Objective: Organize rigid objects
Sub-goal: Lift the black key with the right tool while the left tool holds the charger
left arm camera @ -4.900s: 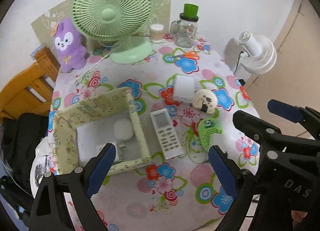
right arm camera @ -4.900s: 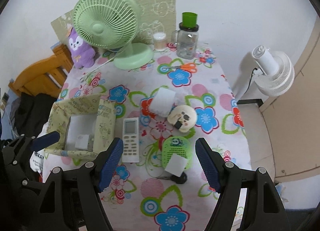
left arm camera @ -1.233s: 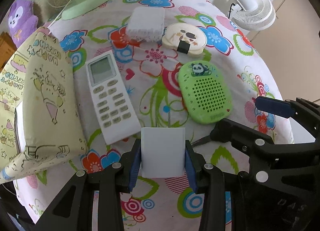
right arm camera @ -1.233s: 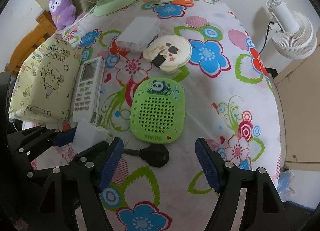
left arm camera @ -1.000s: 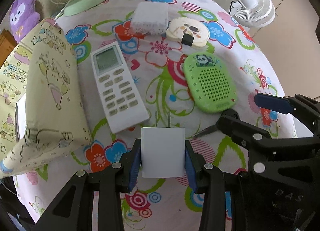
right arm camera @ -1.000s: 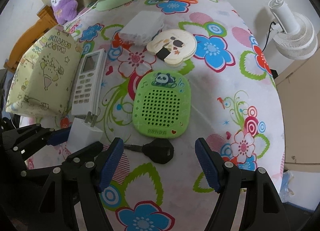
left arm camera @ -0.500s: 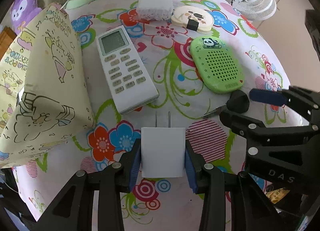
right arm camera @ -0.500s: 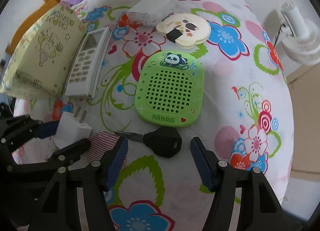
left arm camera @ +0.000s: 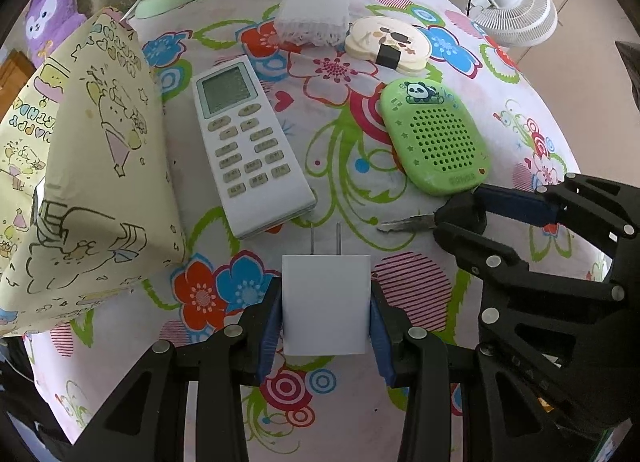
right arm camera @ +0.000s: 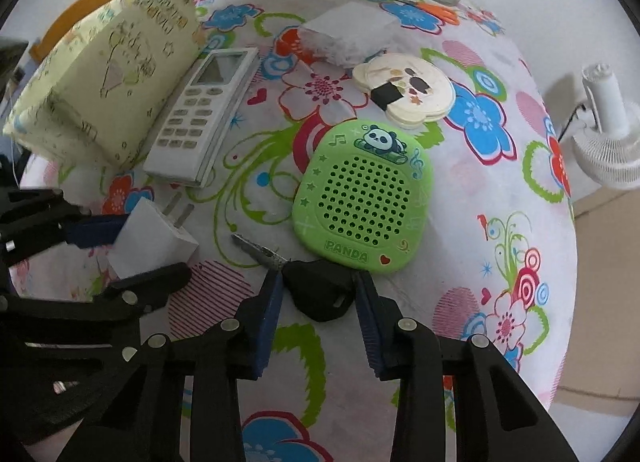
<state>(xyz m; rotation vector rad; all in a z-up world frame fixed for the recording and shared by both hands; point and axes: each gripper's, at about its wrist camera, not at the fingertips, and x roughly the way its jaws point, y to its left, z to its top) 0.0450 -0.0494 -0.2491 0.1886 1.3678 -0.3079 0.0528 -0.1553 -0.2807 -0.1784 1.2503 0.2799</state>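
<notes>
My left gripper (left arm camera: 324, 298) is shut on a white charger plug (left arm camera: 325, 318), held just above the flowered tablecloth (left arm camera: 400, 282) with its two prongs pointing away. To its right lies a key (right arm camera: 318, 298) with a black head. My right gripper (right arm camera: 319, 282) is closing on it, and its blue pads (right arm camera: 270, 302) press both sides of the head. The metal blade (right arm camera: 256, 248) sticks out to the left, flat on the cloth. From the left wrist view, the right gripper (left arm camera: 460, 214) grips the key (left arm camera: 408, 224) beside the plug.
A white remote (left arm camera: 248, 146), a green panda speaker (left arm camera: 436, 142), a cream bear-shaped case (left arm camera: 388, 44) and a white box (left arm camera: 314, 14) lie beyond the grippers. A yellow fabric bin (left arm camera: 100, 142) stands at the left. A white fan (left arm camera: 516, 18) stands off the table's right edge.
My right gripper has come down over the key and its jaws have closed from wide open onto the black head. The left gripper still holds the charger plug.
</notes>
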